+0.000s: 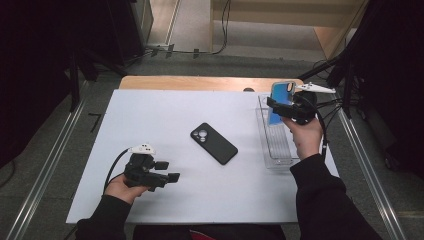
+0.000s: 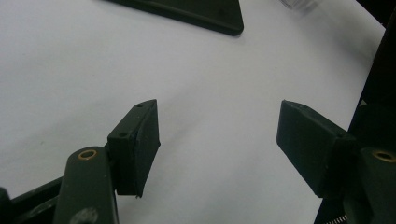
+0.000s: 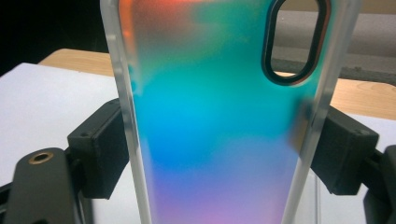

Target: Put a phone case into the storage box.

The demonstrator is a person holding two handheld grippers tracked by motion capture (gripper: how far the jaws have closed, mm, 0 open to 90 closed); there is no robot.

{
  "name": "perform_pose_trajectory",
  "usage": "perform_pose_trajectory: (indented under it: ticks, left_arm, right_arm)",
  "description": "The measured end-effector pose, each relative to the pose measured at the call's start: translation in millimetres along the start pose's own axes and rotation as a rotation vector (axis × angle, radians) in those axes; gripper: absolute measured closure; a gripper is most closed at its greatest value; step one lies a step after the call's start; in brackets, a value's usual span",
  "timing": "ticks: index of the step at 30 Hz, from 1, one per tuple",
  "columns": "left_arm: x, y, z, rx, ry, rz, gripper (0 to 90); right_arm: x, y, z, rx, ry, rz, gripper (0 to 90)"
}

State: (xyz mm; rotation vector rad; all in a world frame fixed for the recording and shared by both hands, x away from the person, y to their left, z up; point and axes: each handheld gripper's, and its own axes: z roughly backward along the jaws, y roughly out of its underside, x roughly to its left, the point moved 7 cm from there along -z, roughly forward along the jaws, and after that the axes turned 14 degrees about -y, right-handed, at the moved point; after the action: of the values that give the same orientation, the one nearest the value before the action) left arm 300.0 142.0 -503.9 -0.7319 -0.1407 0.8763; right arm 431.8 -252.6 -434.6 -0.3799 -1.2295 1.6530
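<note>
Listing the contents of a white table top (image 1: 150, 120) seen from the high view.

Item one: right gripper (image 1: 280, 107), held in the person's right hand (image 1: 305, 135) at the far right of the table. Its jaws are clamped on the two long edges of an iridescent phone case (image 3: 210, 116), one pad against each clear rim. Case colours run orange, teal, blue and violet; an oval camera cut-out sits near its top. In the high view the case stands roughly upright, lifted above a clear plastic tray (image 1: 280, 157).

Item two: clear plastic tray, long and narrow, lying on the table's right edge, just under the right hand.

Item three: black phone (image 1: 214, 143), lying flat and diagonal near the table's middle, camera ring towards the far end, well apart from both grippers.

Item four: left gripper (image 1: 167, 171), in the left hand (image 1: 122, 187) at the near left. Jaws stand wide with bare table between them; nothing held.
</note>
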Motion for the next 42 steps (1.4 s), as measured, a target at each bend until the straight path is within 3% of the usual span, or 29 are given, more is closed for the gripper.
perform_pose_trajectory:
  ticks: [4, 7, 12, 20, 26, 29, 33, 42]
  left_arm:
    - [1.7, 0.7, 0.7, -0.001, 0.003, 0.012, 29.4]
    - [1.4, 0.9, 0.5, 0.003, 0.01, 0.003, 29.4]
    - [6.8, 1.5, 1.8, -0.001, 0.013, 0.02, 29.4]
    - [7.1, 1.1, -0.2, 0.003, 0.018, 0.023, 29.4]
    - [6.4, 1.4, -3.7, 0.013, 0.026, 0.022, 29.4]
    - [6.2, 1.6, -5.0, 0.019, 0.029, 0.019, 29.5]
    - [7.1, 1.7, -7.1, 0.023, 0.032, 0.022, 29.4]
    - [7.1, 1.8, -7.9, 0.025, 0.038, 0.021, 29.4]
  right_arm:
    - [-8.5, 0.9, -7.3, 0.015, -0.002, -0.019, 15.0]
    - [-11.8, -1.3, -14.8, 0.025, 0.009, -0.005, 15.0]
    - [-18.8, -8.9, -21.9, 0.033, 0.033, -0.004, 15.0]
    - [-41.1, -23.3, -33.0, 0.029, 0.029, -0.068, 15.0]
    - [-53.8, -29.1, -47.0, 0.051, 0.079, -0.054, 14.9]
    - [-57.9, -28.5, -55.5, 0.056, 0.074, -0.078, 14.9]
    - [-65.7, -22.2, -68.4, 0.064, 0.102, -0.094, 14.7]
    - [-69.9, -1.4, -94.6, 0.144, 0.096, -0.112, 14.6]
